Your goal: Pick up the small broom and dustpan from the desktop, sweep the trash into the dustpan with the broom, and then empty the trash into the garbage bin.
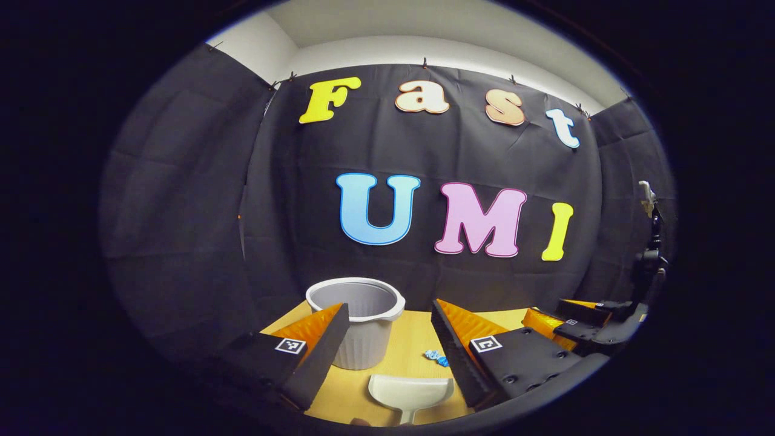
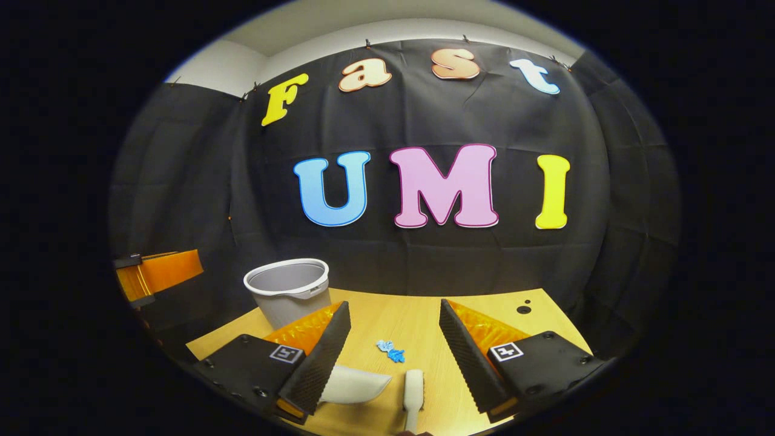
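Dustpan (image 1: 412, 390): pale plastic, on the counter (image 1: 405, 351) in front of the bin (image 1: 357, 312), handle toward the camera. Probably light and stiff; best held by the handle.

Broom (image 2: 414, 387): small, pale, lying just right of the dustpan. Likely light, with a rigid handle and soft bristles; grip the handle.

Trash (image 2: 391, 351): blue crumpled scrap, just beyond the broom. Likely weightless and easily scattered.

Left claw (image 1: 390, 339): wide apart, empty, raised over the dustpan, aimed level toward the bin.

Right claw (image 2: 393, 342): wide apart, empty, poised above broom and trash.
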